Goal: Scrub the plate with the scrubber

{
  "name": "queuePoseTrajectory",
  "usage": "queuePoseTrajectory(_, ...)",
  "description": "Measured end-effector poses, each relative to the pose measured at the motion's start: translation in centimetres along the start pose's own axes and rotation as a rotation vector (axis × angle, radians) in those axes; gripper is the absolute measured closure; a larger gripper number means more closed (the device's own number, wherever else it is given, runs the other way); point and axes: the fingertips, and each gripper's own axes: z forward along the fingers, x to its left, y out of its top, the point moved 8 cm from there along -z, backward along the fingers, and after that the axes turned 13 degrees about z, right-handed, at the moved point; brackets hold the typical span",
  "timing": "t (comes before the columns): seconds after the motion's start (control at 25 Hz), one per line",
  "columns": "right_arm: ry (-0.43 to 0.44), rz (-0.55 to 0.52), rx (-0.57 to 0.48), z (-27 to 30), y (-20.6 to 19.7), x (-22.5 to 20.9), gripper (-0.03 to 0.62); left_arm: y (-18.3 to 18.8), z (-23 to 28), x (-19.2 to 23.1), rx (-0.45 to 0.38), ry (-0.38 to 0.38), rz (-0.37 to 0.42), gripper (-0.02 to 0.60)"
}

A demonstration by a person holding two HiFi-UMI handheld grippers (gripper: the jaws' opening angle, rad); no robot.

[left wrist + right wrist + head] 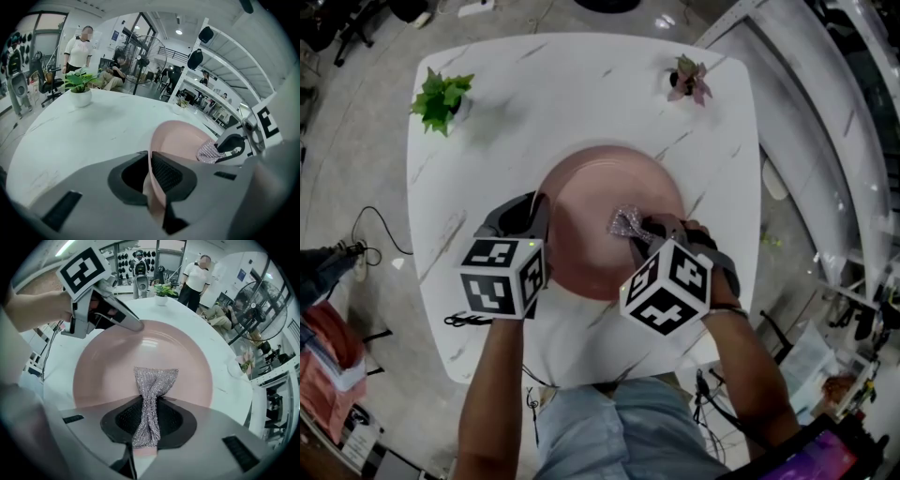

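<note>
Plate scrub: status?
Left tool shut on plate rim. Right tool shut on scrubber, its end on the plate's face. Green plant and pink plant at far corners, clear of the work.

I'm seeing the plate (140, 352) showing smooth and faintly glossy at frame centre, while the scrubber (153, 383) is glinting like knitted metallic mesh. The table (581, 84) is gleaming white with grey marble-like veining. The right gripper (149, 404) is showing matt grey plastic, its pads (125, 420) dark and ribbed.
</note>
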Motion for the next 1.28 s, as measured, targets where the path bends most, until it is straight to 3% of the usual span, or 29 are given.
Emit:
queuePoseTrajectory(0.32, -0.066, 0.026, -0.007, 0.6, 1.8, -2.5, 0.507, -0.1, -0.1, 0.0, -0.005, -0.004, 0.001, 0.554)
queuePoseTrajectory(0.64, -0.084, -0.019, -0.029, 1.3, 4.9, -3.3, 0.507, 0.0, -0.2, -0.1, -0.001, -0.011, -0.002, 0.554)
queuePoseTrajectory(0.96, -0.058, -0.095, -0.060, 1.6, 7.2, -0.9, 0.507, -0.1, -0.3, -0.2, 0.019, -0.026, 0.000, 0.554)
queuePoseTrajectory(1.28, 0.036, -0.188, -0.097, 1.2, 7.0, 3.9, 0.507, -0.1, -0.3, -0.1, 0.007, -0.016, 0.007, 0.554)
